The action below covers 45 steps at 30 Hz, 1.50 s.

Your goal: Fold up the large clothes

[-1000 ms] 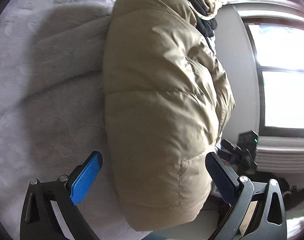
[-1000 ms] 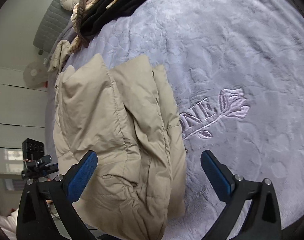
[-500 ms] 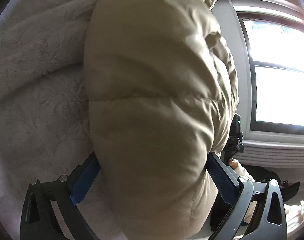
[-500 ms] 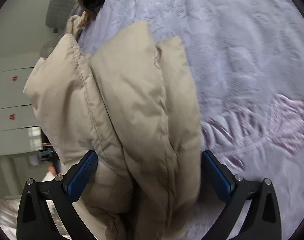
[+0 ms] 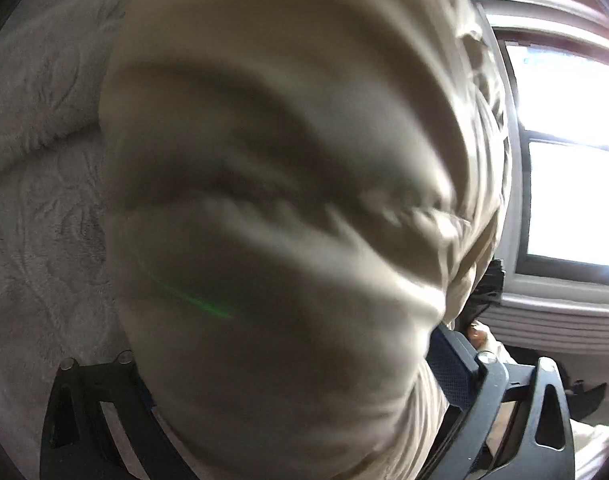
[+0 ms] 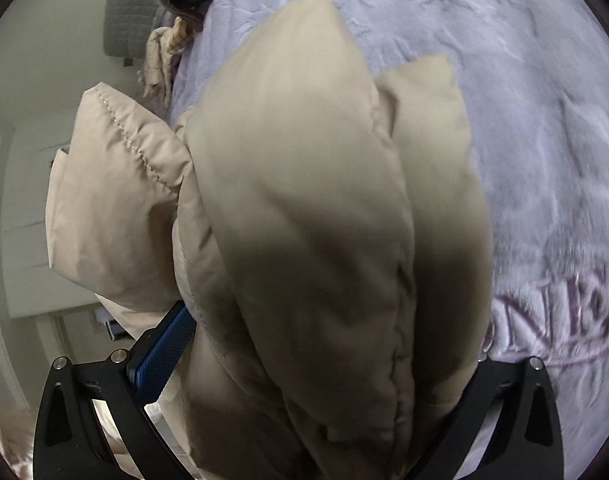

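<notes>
Left wrist view. A beige padded jacket [image 5: 288, 208] was recorded filling most of the frame, blurred, its bulk pushed between the jaws of the left tongs [image 5: 292, 396]. One blue pad [image 5: 448, 364] was seen pressed at the jacket's side; the other was hidden by fabric. Whether the tongs were clamped or merely straddling the bundle could not be told. The jacket was lying on a pale plush blanket [image 5: 36, 208] covering the bed, near the edge towards the window [image 5: 576, 160].

Right wrist view. The same jacket [image 6: 312, 216] was noted in stacked puffy folds, set between the jaws of the right tongs [image 6: 312, 364]. The jaws were held wide by the padding; a firm grip could not be confirmed. The lilac blanket [image 6: 544, 120] with embroidered lettering [image 6: 564, 320] was lying just beside it. Other clothes [image 6: 176, 8] were noted at the far edge of the bed.

Handling. The item was judged light, soft, springy and rather slippery-shelled. Hold was judged best taken across several compressed layers or at a stitched seam [image 6: 132, 136].
</notes>
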### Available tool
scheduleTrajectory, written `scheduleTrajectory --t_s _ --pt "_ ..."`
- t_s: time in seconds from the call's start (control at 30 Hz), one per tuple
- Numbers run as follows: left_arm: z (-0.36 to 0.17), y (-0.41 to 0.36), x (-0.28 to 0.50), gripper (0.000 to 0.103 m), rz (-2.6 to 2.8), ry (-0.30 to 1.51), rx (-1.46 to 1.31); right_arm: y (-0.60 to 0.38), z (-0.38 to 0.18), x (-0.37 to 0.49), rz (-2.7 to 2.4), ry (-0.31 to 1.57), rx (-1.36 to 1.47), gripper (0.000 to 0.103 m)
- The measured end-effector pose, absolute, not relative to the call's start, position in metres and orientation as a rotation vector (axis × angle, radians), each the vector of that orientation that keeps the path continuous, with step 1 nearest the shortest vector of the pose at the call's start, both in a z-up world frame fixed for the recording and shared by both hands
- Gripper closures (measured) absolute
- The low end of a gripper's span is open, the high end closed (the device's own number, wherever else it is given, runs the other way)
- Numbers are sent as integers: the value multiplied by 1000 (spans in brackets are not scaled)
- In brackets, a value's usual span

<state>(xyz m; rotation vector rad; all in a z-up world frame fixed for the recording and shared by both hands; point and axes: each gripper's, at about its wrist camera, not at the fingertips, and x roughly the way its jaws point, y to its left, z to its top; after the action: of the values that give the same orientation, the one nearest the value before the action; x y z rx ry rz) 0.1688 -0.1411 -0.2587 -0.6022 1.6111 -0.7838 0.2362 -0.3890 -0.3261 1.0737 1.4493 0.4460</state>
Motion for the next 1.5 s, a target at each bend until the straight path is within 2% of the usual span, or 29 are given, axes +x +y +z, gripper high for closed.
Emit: scheduleTrajectory --t_s 0.07,0.1,0.17,0.27,0.53,0.9,1.07,1.23,1.33,1.4,1.5 --pt "-249 -142 167 13 -764 1588 -579 -387 -322 227 435 1447 1091 20" --pt "-244 -142 166 14 -759 1578 -572 -388 -318 226 433 1438 1097 25" --pt "-233 -140 164 19 -753 1555 -557 -389 -308 222 445 1414 1097 46" --pt "-214 -142 161 20 -761 1521 -521 -386 -294 219 465 1392 1085 57" --pt "-168 -109 151 20 -755 1404 -568 -344 -239 224 547 1327 1041 59" --pt "-135 69 167 20 -660 1325 -574 -166 -224 267 630 1305 980 59" --pt "-138 160 171 20 -580 1315 -564 -69 -238 293 663 1318 973 58" --pt "-157 211 172 20 -501 1326 -547 -13 -265 314 609 1361 926 58" --pt "-196 227 176 18 -430 1370 -538 -2 -288 322 528 1442 901 53" --pt "-215 223 170 12 -381 1389 -539 -1 -303 323 474 1485 888 47" --pt "-231 239 157 10 -337 1370 -567 -9 -303 322 456 1503 888 44"
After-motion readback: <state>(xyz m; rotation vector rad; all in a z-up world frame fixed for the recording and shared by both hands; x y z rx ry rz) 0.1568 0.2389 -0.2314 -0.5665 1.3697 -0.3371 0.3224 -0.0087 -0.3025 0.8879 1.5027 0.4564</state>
